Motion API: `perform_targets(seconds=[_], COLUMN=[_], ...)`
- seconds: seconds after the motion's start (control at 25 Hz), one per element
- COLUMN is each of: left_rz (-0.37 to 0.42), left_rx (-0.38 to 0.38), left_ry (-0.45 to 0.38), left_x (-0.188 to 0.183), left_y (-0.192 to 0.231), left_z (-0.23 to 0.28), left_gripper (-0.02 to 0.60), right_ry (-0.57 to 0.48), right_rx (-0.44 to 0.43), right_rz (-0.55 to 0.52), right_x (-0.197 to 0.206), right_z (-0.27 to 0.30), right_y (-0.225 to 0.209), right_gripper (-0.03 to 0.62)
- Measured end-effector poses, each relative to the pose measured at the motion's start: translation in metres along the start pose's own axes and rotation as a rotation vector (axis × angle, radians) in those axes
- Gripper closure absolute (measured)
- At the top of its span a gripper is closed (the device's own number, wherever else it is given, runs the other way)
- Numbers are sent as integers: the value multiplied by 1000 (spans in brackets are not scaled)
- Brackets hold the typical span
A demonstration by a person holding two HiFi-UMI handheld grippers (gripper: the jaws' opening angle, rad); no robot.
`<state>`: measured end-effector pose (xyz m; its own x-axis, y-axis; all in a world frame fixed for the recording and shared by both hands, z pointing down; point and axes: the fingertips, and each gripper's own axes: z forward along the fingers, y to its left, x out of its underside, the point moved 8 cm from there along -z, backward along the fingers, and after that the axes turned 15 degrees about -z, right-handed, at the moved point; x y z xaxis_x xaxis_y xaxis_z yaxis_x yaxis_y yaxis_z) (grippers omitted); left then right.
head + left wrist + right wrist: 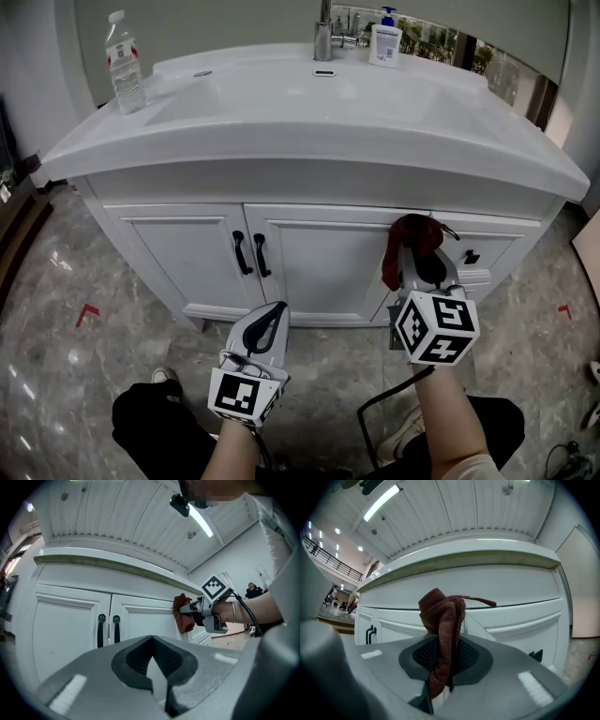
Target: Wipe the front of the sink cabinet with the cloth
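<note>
The white sink cabinet [319, 253] fills the head view, with two black door handles [249, 253] left of centre. My right gripper [419, 264] is shut on a dark red cloth [412, 239], which is bunched against the cabinet front at the top right of the right-hand door. In the right gripper view the cloth [443, 620] stands up from between the jaws, in front of the cabinet front [511, 592]. My left gripper [272, 321] hangs low before the doors, shut and empty. The left gripper view shows the cloth [183, 613] and the right gripper [197, 611] at the cabinet.
On the sink top [309, 103] stand a water bottle [125, 64], a faucet [324, 33] and a soap bottle [385, 39]. A small black drawer knob [471, 256] lies right of the cloth. The marble floor has red tape marks [86, 314]. A black cable [375, 412] runs beside my knees.
</note>
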<state>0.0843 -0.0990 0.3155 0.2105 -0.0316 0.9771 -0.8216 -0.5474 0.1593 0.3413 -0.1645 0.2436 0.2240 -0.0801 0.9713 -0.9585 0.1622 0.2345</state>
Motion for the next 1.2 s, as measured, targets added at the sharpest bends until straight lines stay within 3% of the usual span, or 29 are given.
perform_targets(seconds=[0.2, 0.48, 0.68, 0.92, 1.2], left_rz=[4, 14, -25, -42, -50], left_rx=[0, -38, -88, -110, -88], left_ry=[-9, 5, -19, -51, -25], left_x=[-11, -12, -13, -19, -10], left_y=[4, 31, 51, 60, 55], left_z=[-6, -25, -35, -37, -28], left_gripper=[581, 581, 581, 581, 581], right_ry=[-22, -8, -4, -4, 24], right_rx=[-26, -234, -320, -263, -209], right_rz=[30, 11, 39, 32, 3], right_x=[2, 14, 4, 8, 26], right_z=[-6, 14, 33, 51, 48], right_y=[30, 139, 185, 186, 158], right_gripper=[510, 510, 510, 510, 507])
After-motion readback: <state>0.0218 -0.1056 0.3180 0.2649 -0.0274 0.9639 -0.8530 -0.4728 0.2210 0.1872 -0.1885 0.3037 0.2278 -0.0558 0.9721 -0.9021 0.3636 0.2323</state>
